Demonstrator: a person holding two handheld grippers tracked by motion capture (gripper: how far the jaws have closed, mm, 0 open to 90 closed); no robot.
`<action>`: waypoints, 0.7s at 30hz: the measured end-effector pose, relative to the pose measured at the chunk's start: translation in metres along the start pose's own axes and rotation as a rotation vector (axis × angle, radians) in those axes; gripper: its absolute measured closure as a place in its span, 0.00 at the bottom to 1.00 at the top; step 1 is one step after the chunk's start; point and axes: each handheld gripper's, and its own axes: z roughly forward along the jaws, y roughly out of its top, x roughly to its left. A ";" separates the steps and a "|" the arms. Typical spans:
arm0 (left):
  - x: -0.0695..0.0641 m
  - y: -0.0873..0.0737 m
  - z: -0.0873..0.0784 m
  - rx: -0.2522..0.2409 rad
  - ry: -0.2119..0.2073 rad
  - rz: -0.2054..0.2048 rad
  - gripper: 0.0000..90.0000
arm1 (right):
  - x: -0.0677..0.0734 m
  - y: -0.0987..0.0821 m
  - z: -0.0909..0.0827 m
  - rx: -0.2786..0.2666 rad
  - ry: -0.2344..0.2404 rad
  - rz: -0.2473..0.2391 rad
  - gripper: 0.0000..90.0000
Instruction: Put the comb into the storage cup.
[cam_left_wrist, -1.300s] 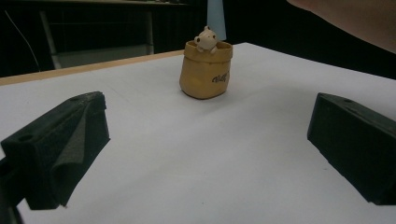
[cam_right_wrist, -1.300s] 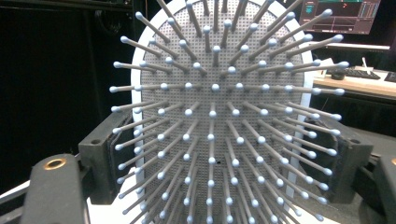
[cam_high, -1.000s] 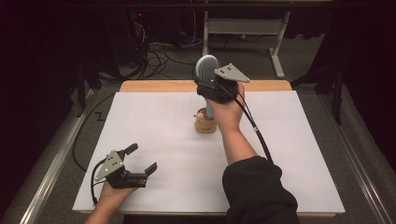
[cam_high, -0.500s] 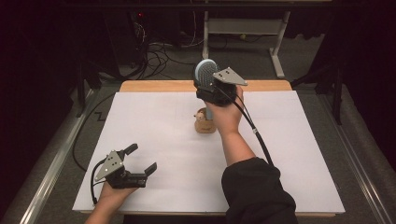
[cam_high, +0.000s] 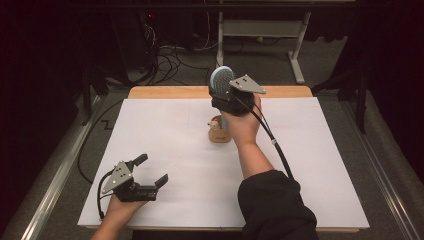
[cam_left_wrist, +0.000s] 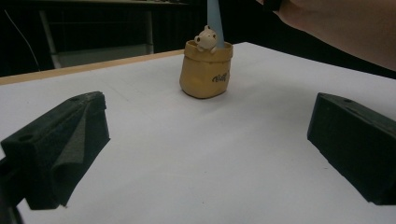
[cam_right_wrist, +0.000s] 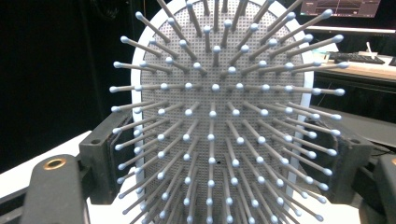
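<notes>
Pale blue hairbrush (cam_high: 220, 80) stands handle-down in the tan holder (cam_high: 219, 131), right gripper (cam_high: 227, 100) clamped on it; release remains. Left gripper (cam_high: 150, 176), nearer, gapes empty.

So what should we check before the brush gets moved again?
1. Right gripper shut on the pale blue bristled hairbrush: ok.
2. Brush handle reaches down into the small tan bag-shaped holder with a little bear figure: ok.
3. Handle resting on the holder's bottom: cannot tell.
4. Holder standing upright on the white table sheet: ok.
5. Left gripper open, apart from the holder: ok.
</notes>
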 end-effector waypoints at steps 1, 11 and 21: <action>0.000 0.000 0.000 -0.001 -0.001 0.000 0.00 | 0.000 -0.001 0.000 0.002 0.000 0.005 0.23; 0.000 0.000 -0.001 -0.001 -0.001 0.001 0.00 | 0.002 -0.008 0.004 0.019 0.003 0.003 0.23; -0.001 0.000 0.000 -0.001 -0.005 0.004 0.00 | 0.000 -0.018 0.005 0.034 0.003 0.007 0.23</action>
